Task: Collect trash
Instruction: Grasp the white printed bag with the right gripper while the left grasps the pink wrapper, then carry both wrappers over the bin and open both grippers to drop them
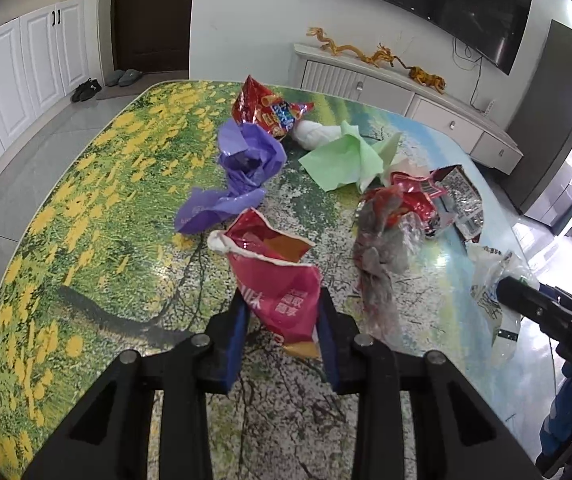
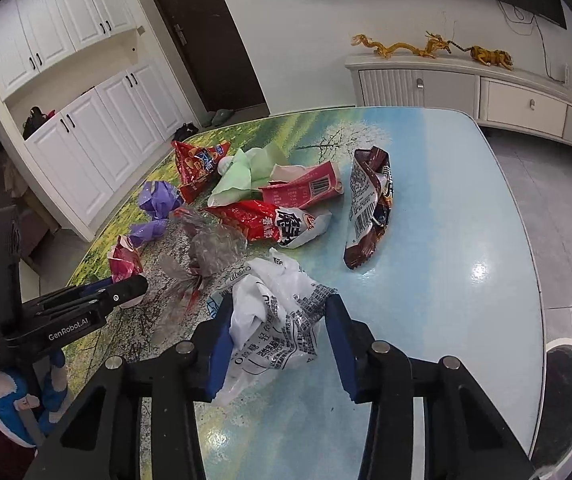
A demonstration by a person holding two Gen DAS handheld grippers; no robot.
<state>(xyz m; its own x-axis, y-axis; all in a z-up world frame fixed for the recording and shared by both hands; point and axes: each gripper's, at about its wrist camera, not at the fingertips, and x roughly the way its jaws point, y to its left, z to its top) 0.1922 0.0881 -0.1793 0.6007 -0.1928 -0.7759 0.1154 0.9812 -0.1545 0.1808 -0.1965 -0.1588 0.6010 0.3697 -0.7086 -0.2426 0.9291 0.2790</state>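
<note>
Between the left gripper's blue pads sits a pink bag, the jaws closed partway onto its lower half, its torn mouth standing up over the table. Right gripper: jaws half open, a white bag between the pads, left pad touching it, right pad just clear. Beyond the pink bag: purple bag, red snack bag, green paper, white wad. Right of it: clear plastic, red wrapper. Beyond the white bag: red-and-white wrapper, pink carton, brown wrapper, all well apart from the pads. Background: TV cabinet bearing gold dragons
</note>
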